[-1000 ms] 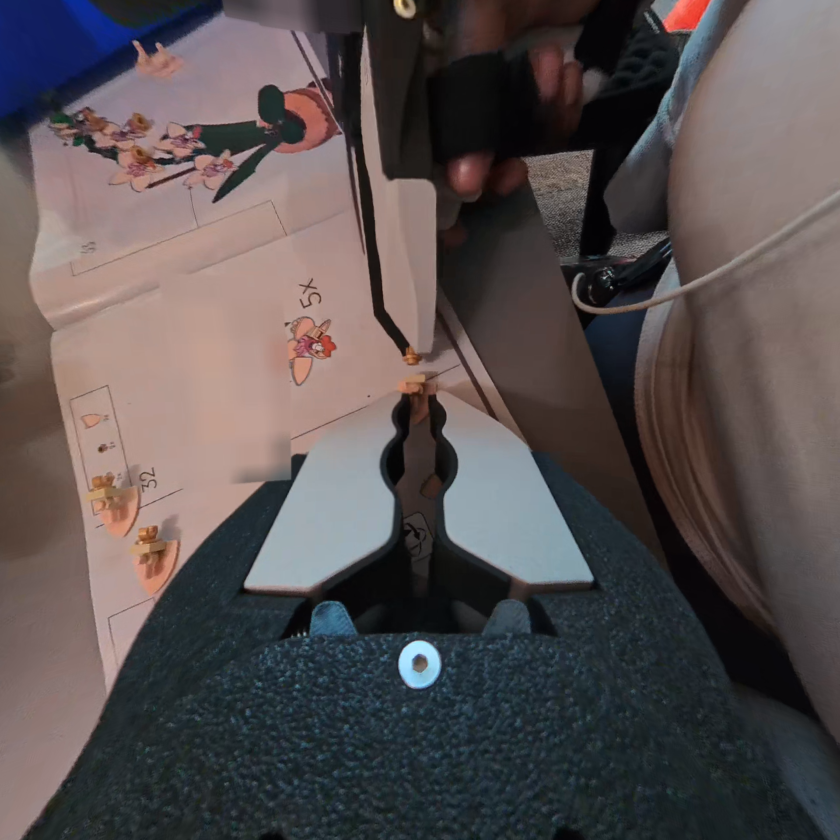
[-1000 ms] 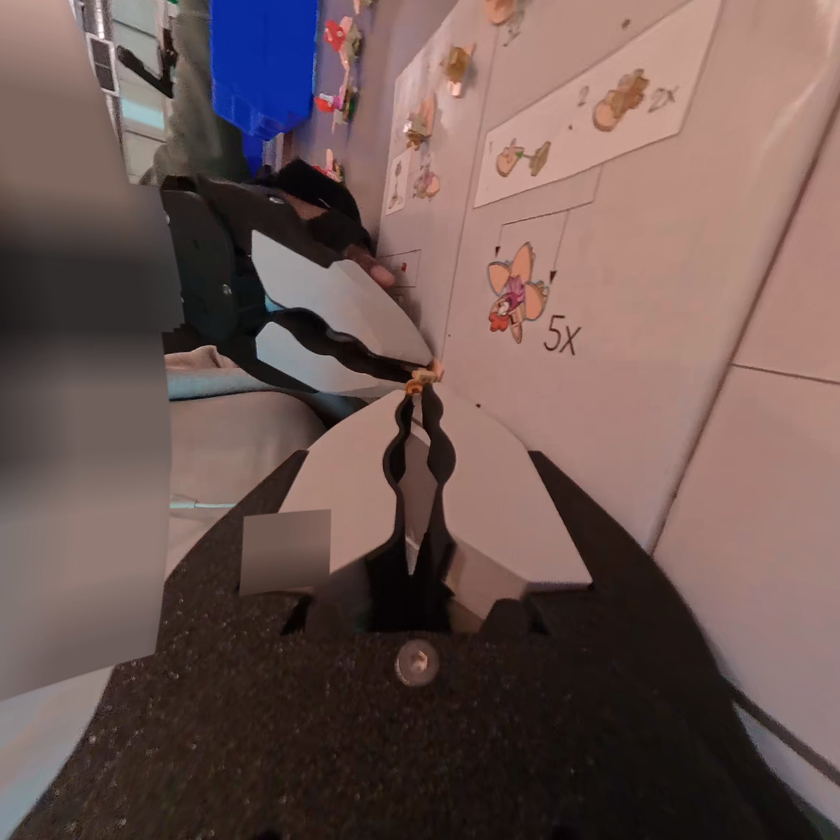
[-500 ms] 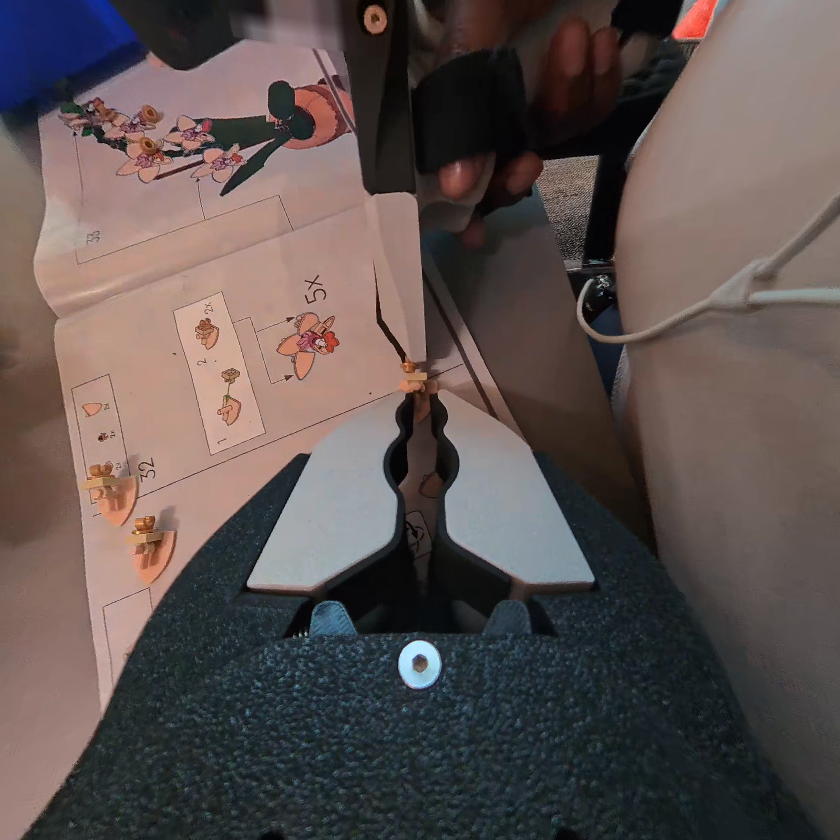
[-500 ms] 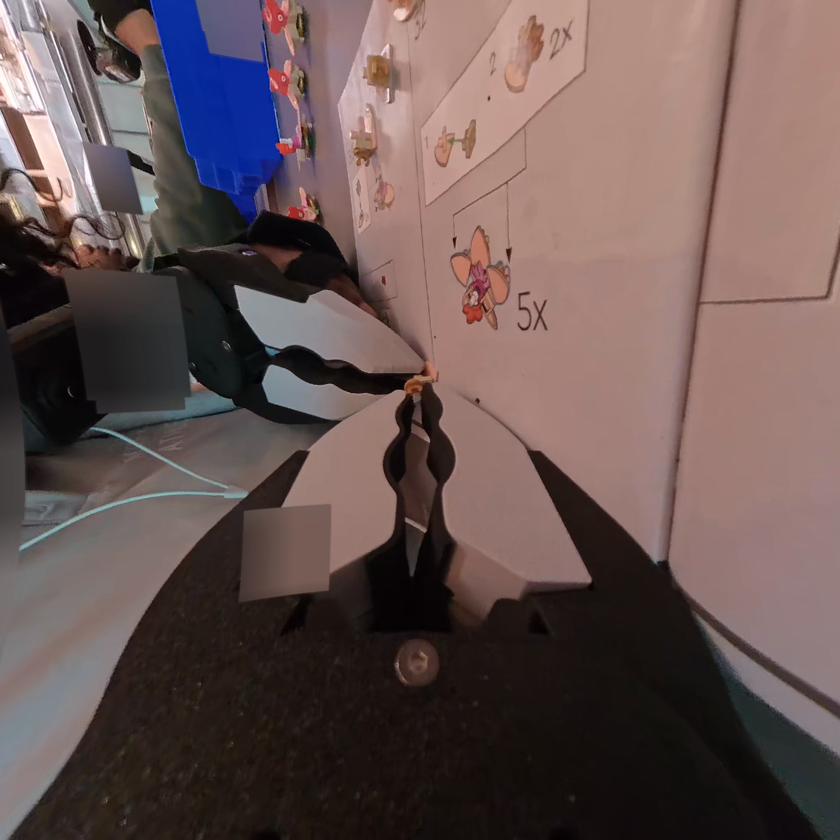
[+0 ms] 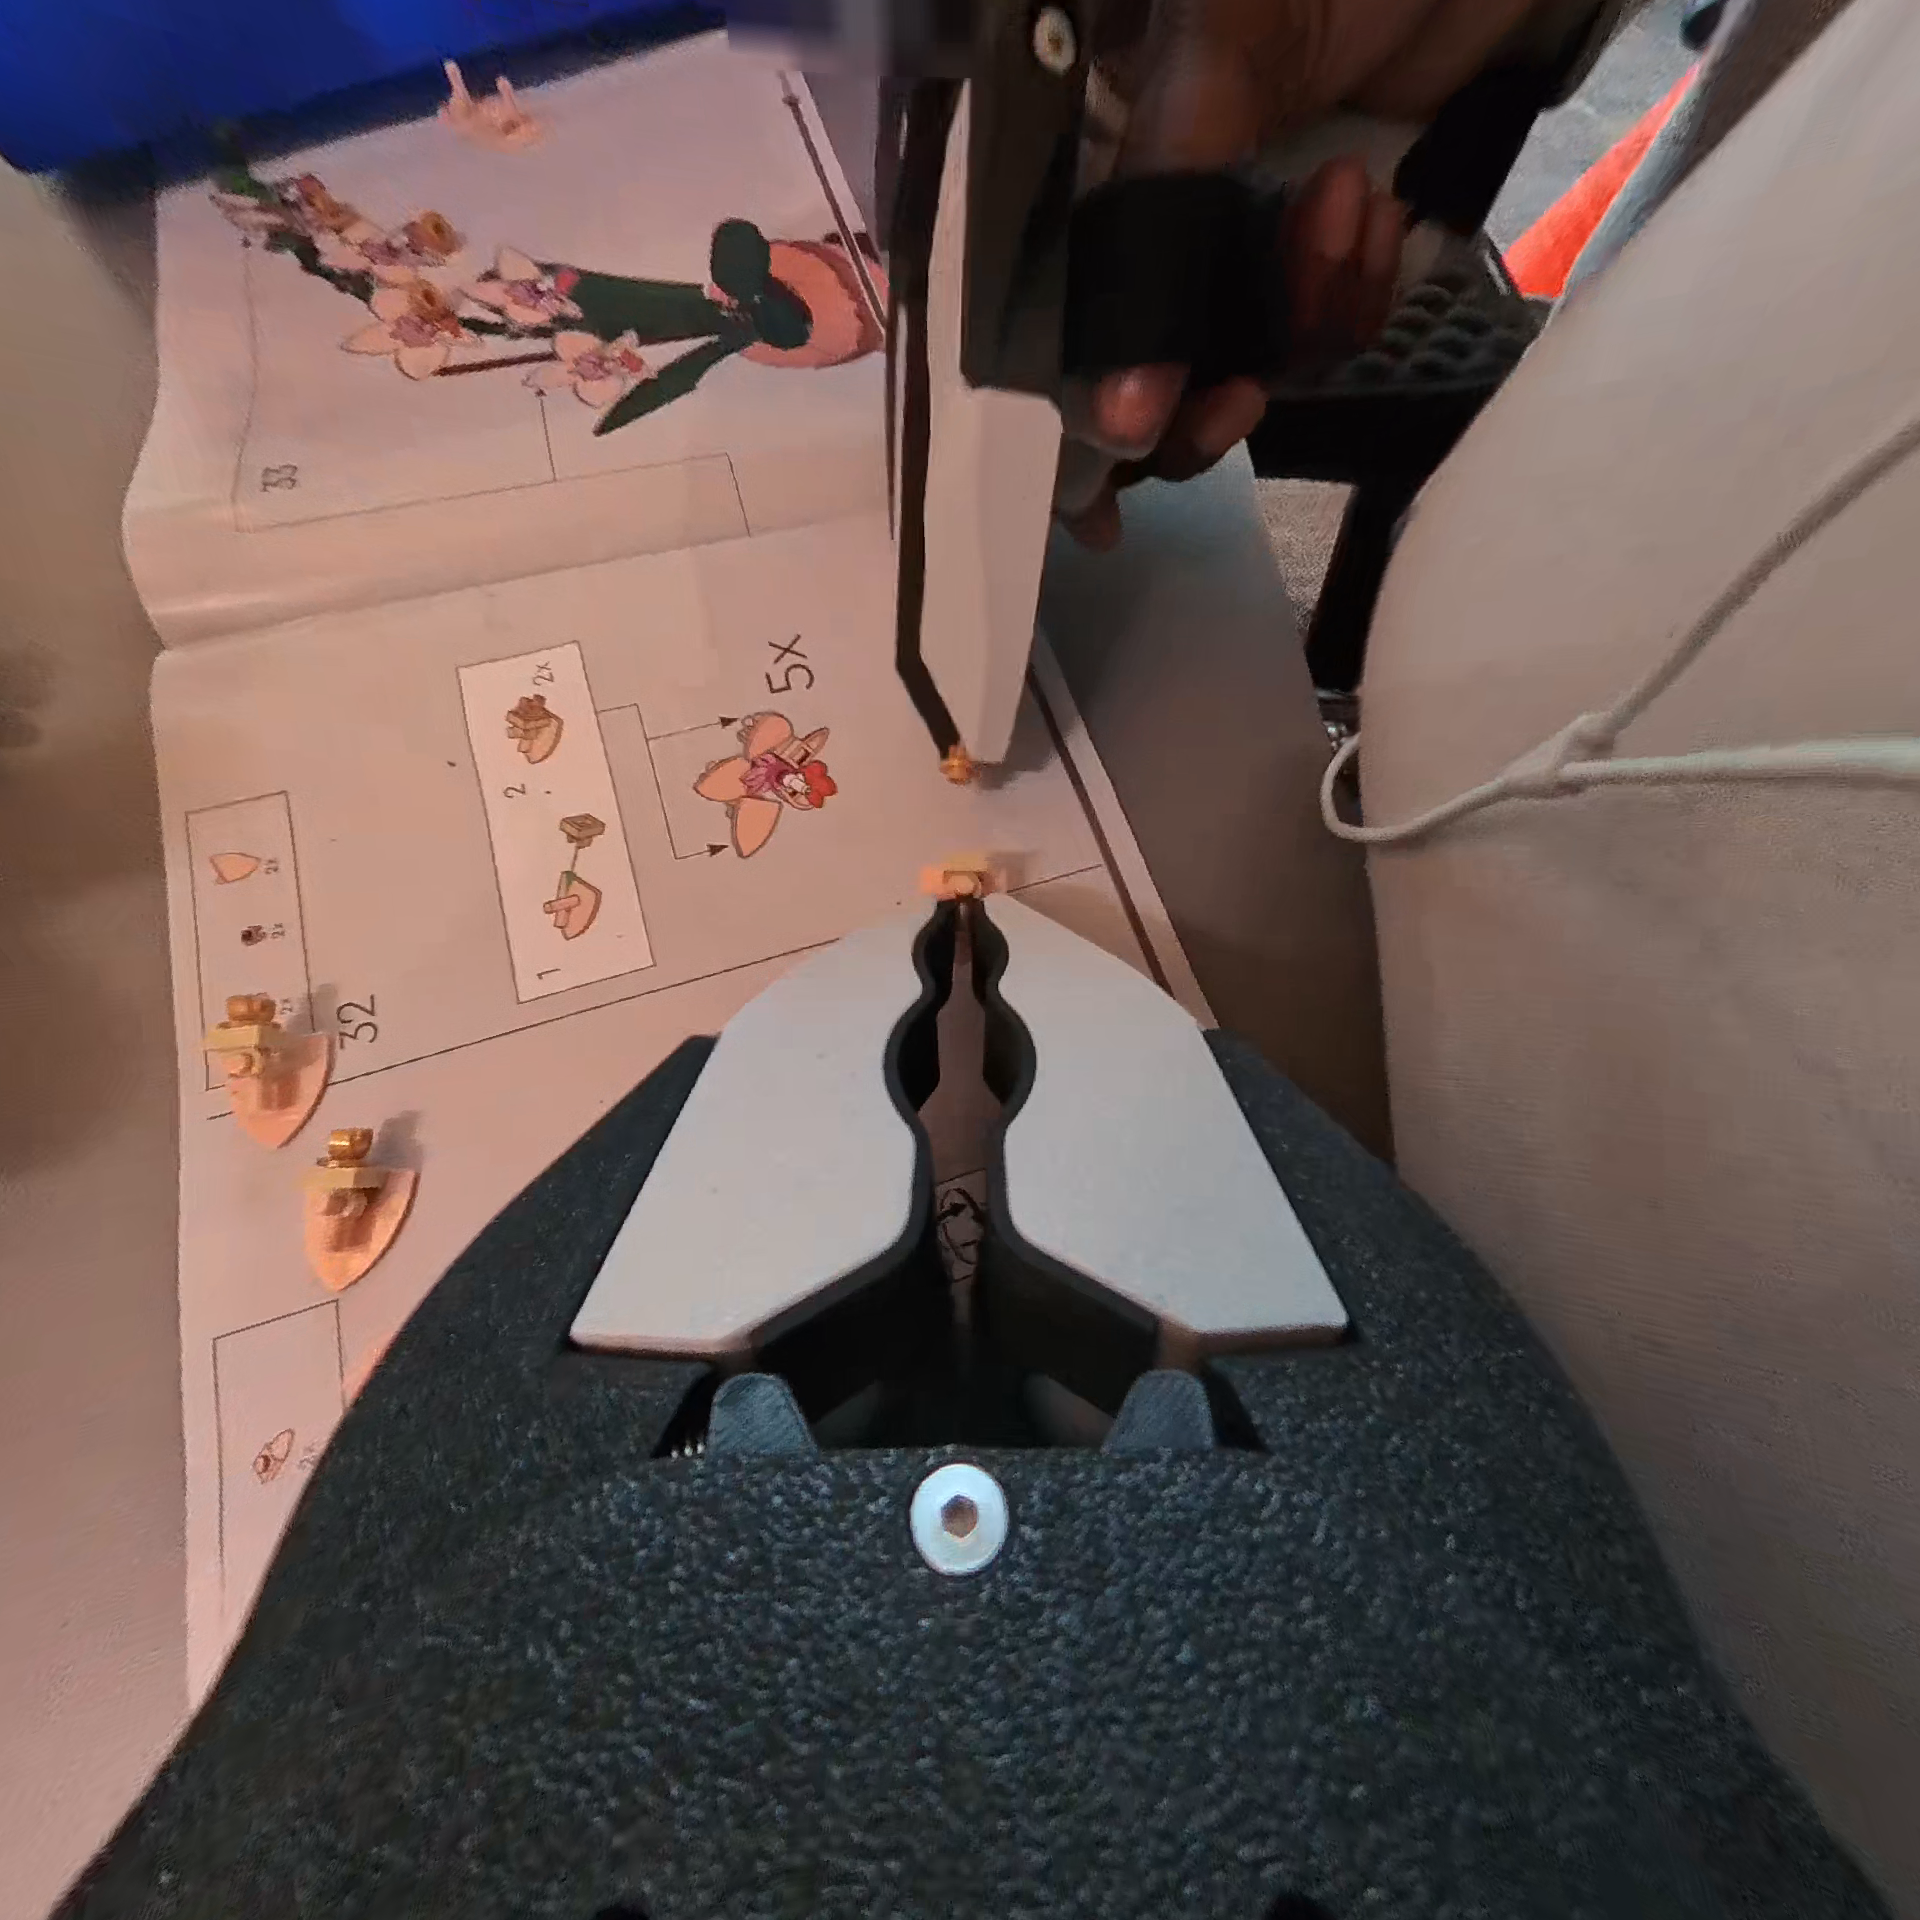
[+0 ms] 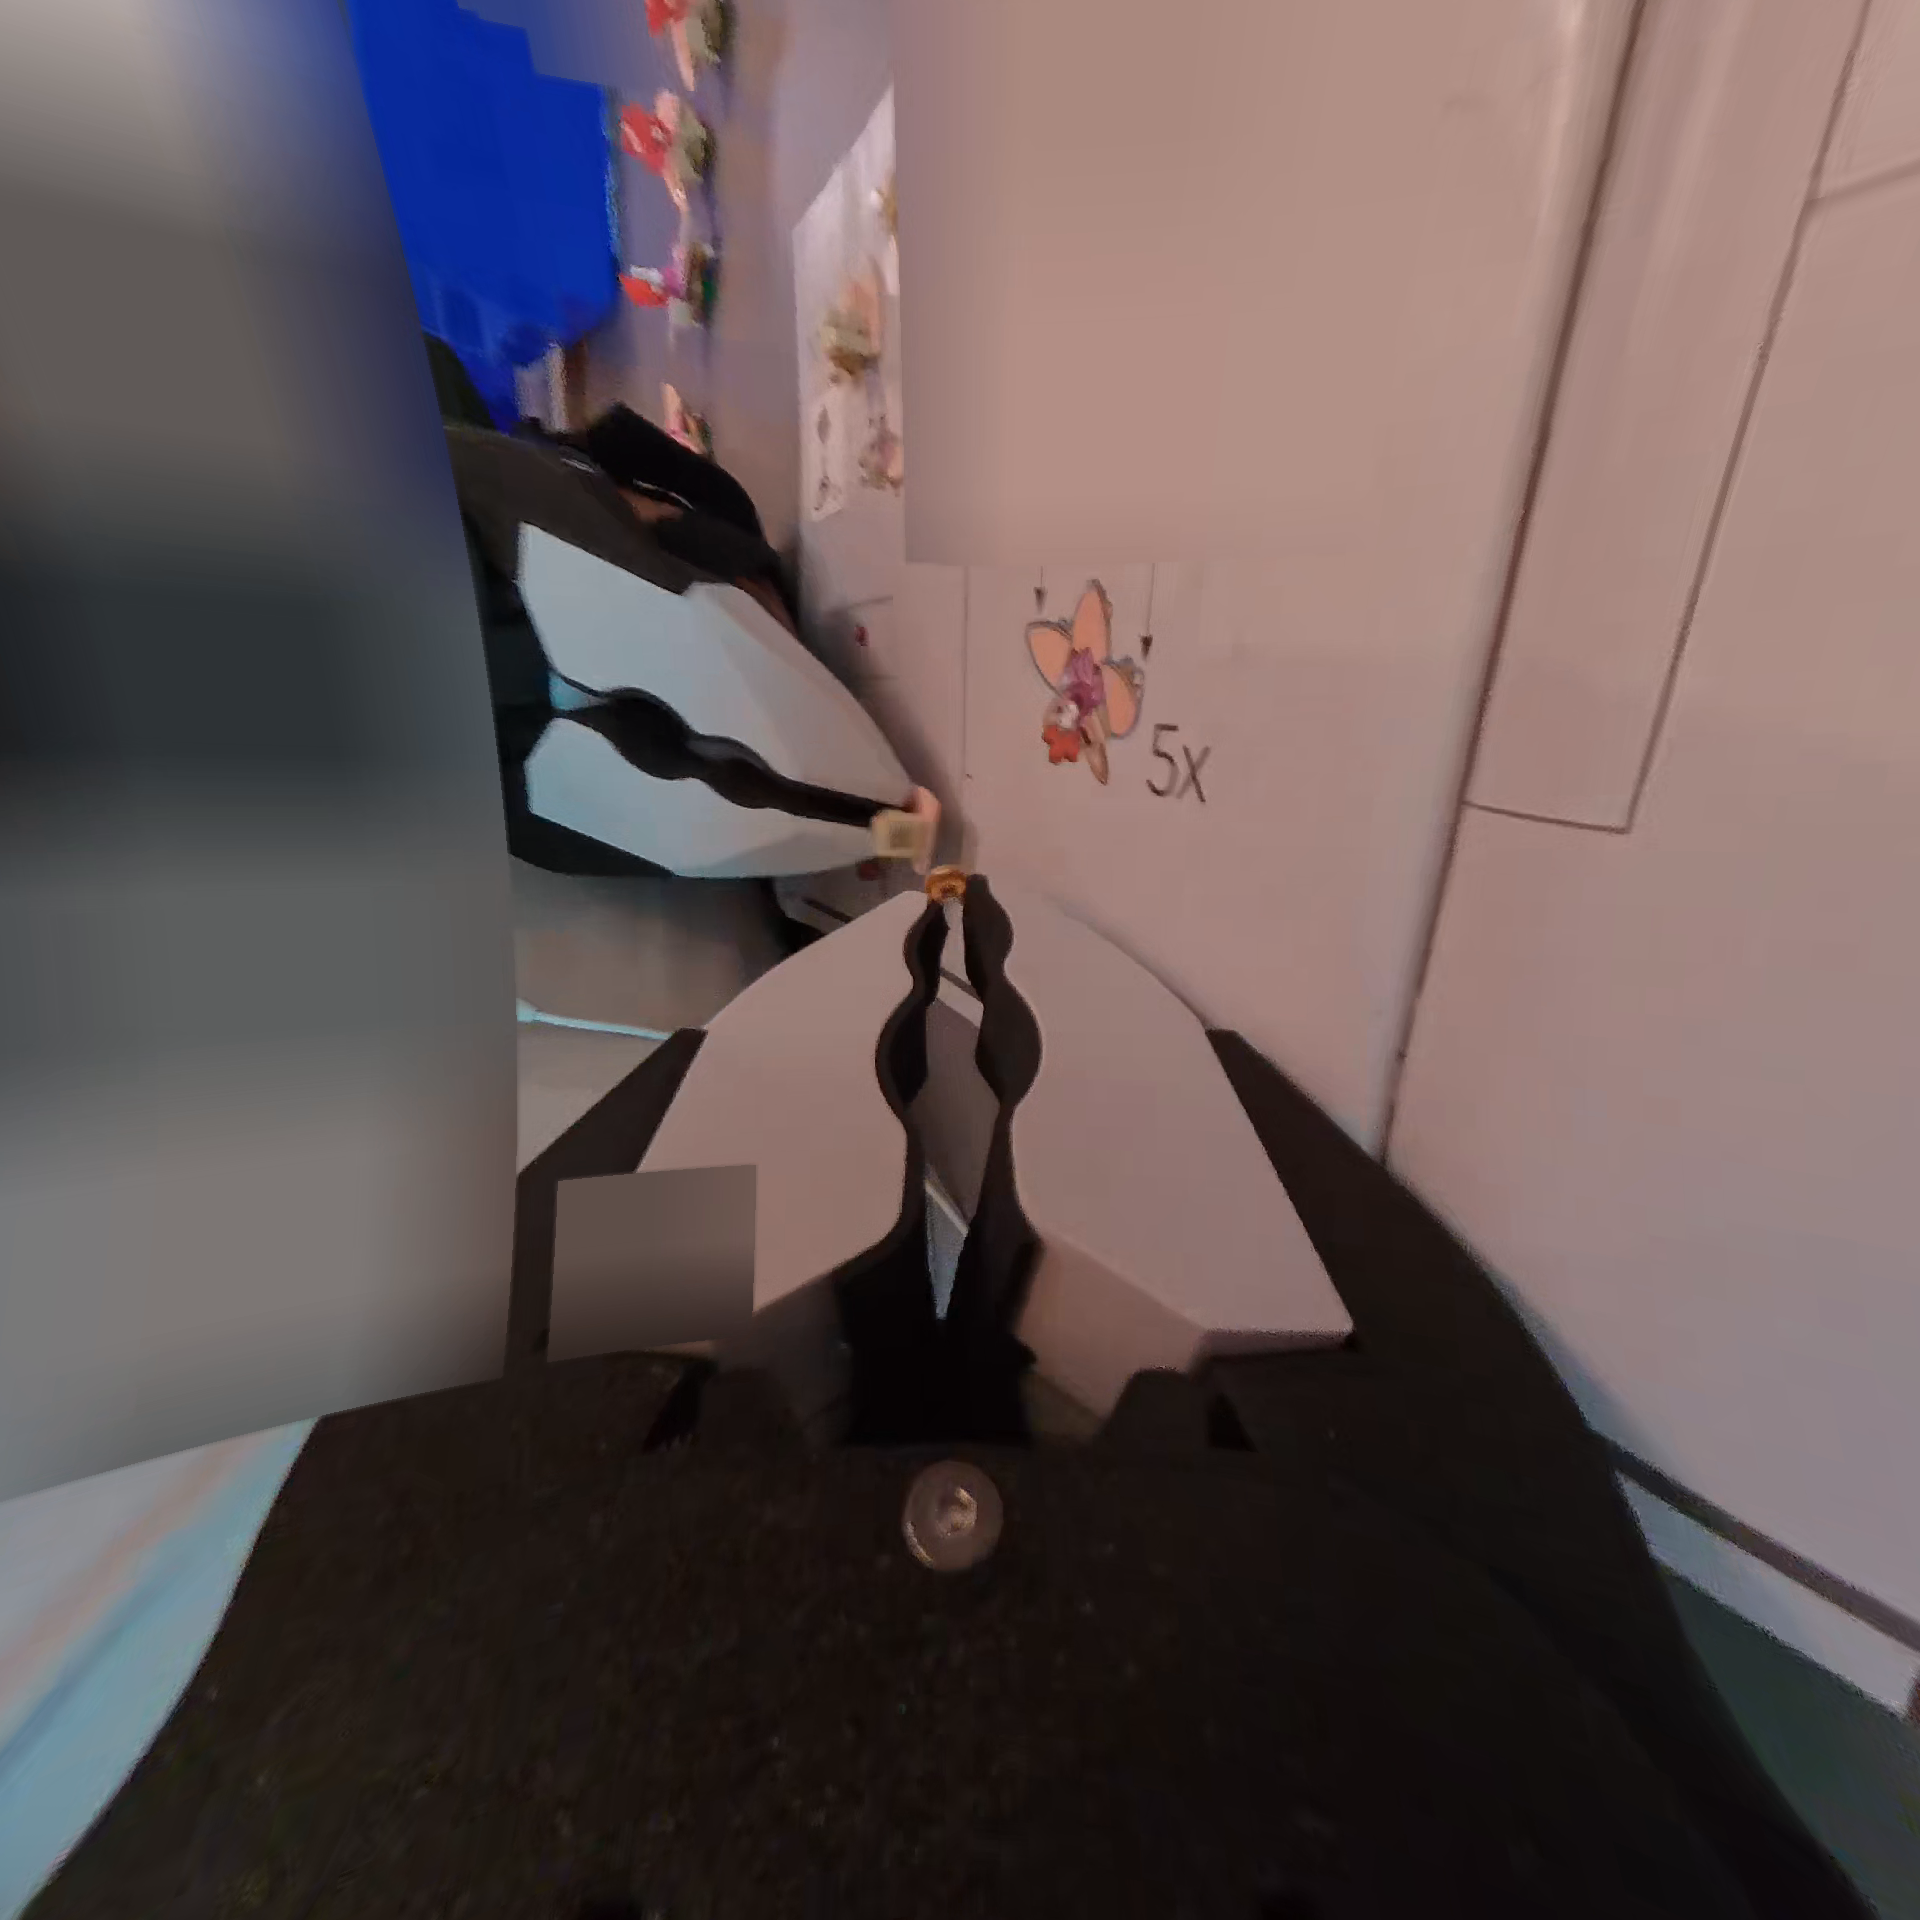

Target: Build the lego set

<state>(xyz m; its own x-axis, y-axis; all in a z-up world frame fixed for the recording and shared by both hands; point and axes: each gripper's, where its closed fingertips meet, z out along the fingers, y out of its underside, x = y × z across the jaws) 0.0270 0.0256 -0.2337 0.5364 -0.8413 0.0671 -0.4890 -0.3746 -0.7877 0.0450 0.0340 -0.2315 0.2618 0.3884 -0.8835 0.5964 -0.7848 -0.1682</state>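
My left gripper (image 5: 961, 904) is shut on a small tan and pale pink lego piece (image 5: 964, 876), held at its tips over the open instruction booklet (image 5: 436, 582). My right gripper (image 6: 948, 896) is shut on a tiny gold stud piece (image 6: 943, 883). In the left wrist view the right gripper (image 5: 961, 756) comes down from above with the gold stud (image 5: 956, 767) a short gap above the tan piece. In the right wrist view the left gripper (image 6: 902, 821) comes in from the left with the tan piece (image 6: 902, 833) just beside the gold stud, apart from it.
Two finished tan petal assemblies (image 5: 272, 1070) (image 5: 353, 1210) lie on the booklet's left side. A blue bin (image 5: 260, 73) stands at the far edge, with red flower pieces (image 6: 665, 135) near it. A person's beige clothing and a white cord (image 5: 1621, 769) fill the right. Only a small space, under 4 cm, lies between the two pairs of fingers.
The two grippers have drawn apart: the gold stud, which sat right at the tan piece, now hangs a short gap away from it. Both grippers stay shut.
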